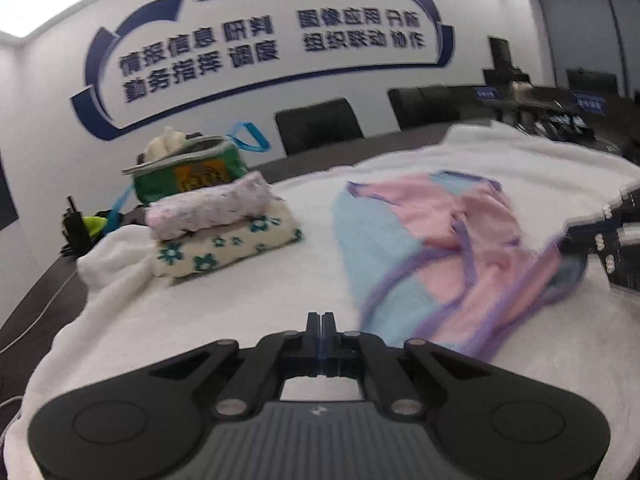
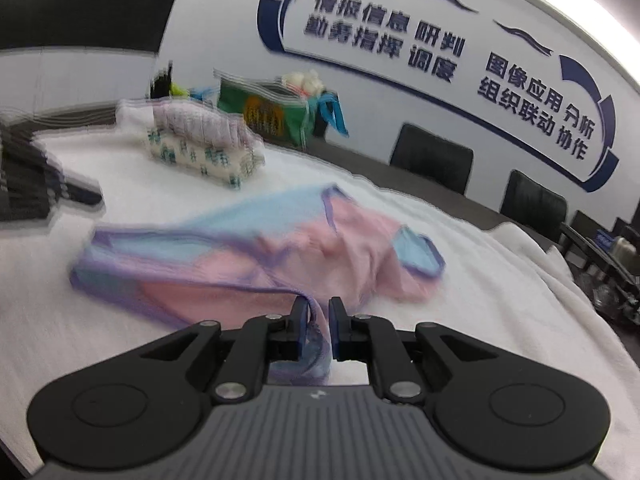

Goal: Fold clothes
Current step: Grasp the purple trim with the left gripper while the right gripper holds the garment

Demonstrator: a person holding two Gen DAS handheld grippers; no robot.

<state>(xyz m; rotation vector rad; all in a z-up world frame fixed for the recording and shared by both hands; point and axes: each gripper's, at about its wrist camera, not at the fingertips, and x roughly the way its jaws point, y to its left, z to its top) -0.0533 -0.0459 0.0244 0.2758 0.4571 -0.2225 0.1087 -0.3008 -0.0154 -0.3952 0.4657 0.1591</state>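
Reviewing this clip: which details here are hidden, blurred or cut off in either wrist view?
- Right wrist view: the pink and blue garment is motion-blurred; its type is unclear. The fold inside the right claw is hidden by the fingers.
- Left wrist view: the right claw is cut off by the right edge.
- Both views: the green bag shows only pale cloth at its top; its label is too blurred to read.
- Folded stack: inner layers hidden.
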